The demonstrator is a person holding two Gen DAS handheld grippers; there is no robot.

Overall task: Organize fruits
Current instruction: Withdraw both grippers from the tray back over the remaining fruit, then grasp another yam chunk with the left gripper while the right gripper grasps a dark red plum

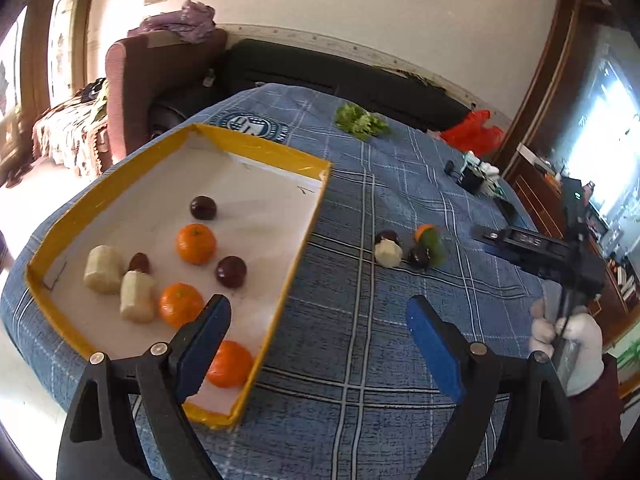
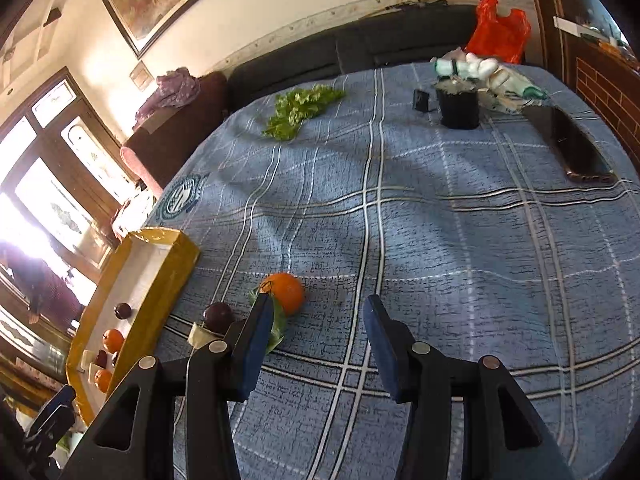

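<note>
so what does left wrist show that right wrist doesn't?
Only the left wrist view shows the whole white floor of the yellow-rimmed cardboard tray, its three pale peeled chunks, and the gloved hand holding the right gripper.

Only the right wrist view shows the flat dark phone lying on the blue plaid tablecloth, with the right gripper's open jaws up close.

Both share the loose round orange on the cloth, the leafy green bunch, the red plastic bag and the tray.
</note>
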